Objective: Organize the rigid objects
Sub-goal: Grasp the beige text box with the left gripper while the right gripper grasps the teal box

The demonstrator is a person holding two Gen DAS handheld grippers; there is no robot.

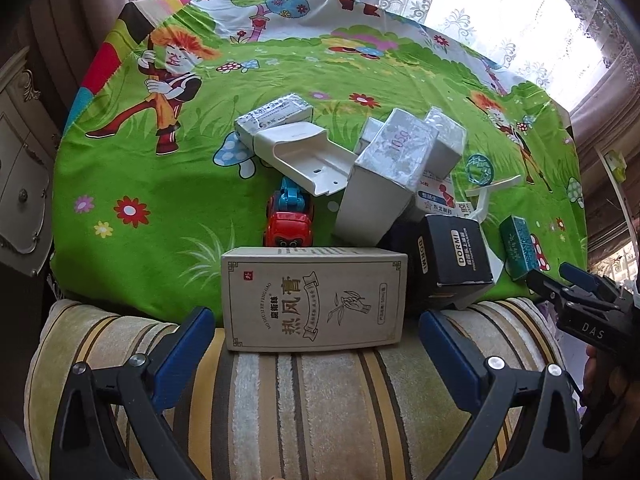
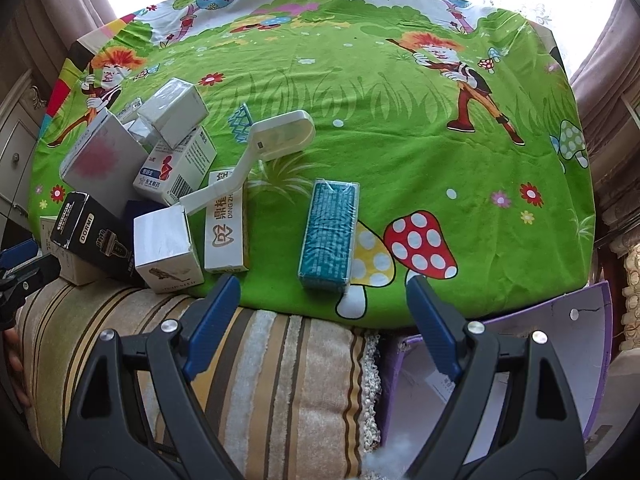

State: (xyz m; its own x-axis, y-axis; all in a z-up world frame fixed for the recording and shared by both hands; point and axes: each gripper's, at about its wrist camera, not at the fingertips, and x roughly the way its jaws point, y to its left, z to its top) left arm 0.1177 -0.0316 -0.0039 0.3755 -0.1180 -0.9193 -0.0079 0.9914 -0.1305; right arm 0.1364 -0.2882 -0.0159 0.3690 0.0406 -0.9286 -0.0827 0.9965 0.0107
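A pile of boxes lies on the green cartoon cloth [image 1: 160, 184]. In the left wrist view a beige ointment box [image 1: 316, 298] lies at the near edge, just ahead of my open, empty left gripper [image 1: 316, 340]. Behind it are a red toy car [image 1: 289, 224], a white plastic holder [image 1: 304, 158], a silver box [image 1: 384, 180] and a black DORMI box [image 1: 454, 256]. In the right wrist view a teal box [image 2: 330, 232] lies just ahead of my open, empty right gripper [image 2: 322, 312]. A white DING box [image 2: 226, 226] and a white folding stand [image 2: 264, 148] lie to its left.
A striped cushion [image 1: 320, 400] runs under both grippers at the near edge. A purple bin [image 2: 520, 360] sits low on the right in the right wrist view. A white cabinet [image 1: 20, 176] stands at the left. Curtains hang behind.
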